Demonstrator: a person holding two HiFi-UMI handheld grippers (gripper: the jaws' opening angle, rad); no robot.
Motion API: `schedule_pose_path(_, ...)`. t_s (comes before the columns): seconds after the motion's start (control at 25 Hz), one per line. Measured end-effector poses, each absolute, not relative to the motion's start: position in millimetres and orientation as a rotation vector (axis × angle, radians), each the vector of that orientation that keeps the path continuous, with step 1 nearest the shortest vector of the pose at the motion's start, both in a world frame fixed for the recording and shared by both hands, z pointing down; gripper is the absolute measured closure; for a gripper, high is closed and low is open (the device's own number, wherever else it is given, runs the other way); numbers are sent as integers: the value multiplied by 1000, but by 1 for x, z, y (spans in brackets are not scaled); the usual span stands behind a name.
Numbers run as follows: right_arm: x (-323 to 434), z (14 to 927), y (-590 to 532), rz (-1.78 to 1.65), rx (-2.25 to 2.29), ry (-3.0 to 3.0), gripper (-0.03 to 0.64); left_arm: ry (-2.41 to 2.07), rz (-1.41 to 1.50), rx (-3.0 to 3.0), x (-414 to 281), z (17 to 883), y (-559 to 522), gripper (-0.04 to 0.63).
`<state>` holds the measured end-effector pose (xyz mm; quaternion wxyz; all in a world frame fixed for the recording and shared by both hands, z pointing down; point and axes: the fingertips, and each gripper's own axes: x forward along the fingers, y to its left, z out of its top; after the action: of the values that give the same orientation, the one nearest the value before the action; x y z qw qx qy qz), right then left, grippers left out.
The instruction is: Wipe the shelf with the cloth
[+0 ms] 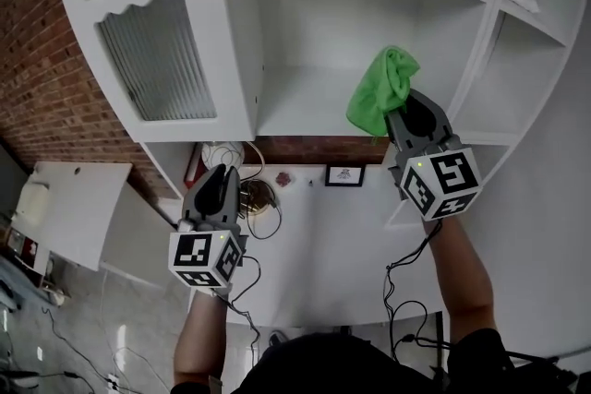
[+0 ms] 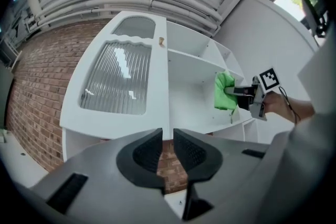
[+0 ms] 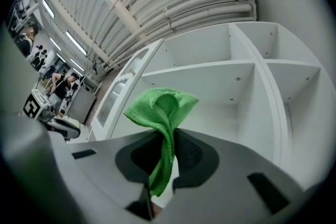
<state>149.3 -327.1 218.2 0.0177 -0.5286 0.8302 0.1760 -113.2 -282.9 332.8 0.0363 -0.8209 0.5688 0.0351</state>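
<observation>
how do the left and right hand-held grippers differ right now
The right hand-held gripper pinches the green cloth; the left hand-held gripper holds nothing, jaws nearly together. The right is raised at the shelf; the left sits lower, clear of it. Both point toward the white cabinet.

Grey left tool (image 1: 222, 175) and right tool (image 1: 406, 113) each bear a white cube (image 1: 205, 258) with black markers, trailing black cables (image 1: 397, 291).

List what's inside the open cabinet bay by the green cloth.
Bare white shelf and back panel; nothing stored shows. The cloth in the right tool covers part of the bay's right side.
</observation>
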Motion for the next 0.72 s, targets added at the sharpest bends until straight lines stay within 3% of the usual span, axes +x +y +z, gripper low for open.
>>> schedule_pose_path(0.72,91,314,-282,484,-1396,2588,568,1815,29,-2400,-137,355,-262,532)
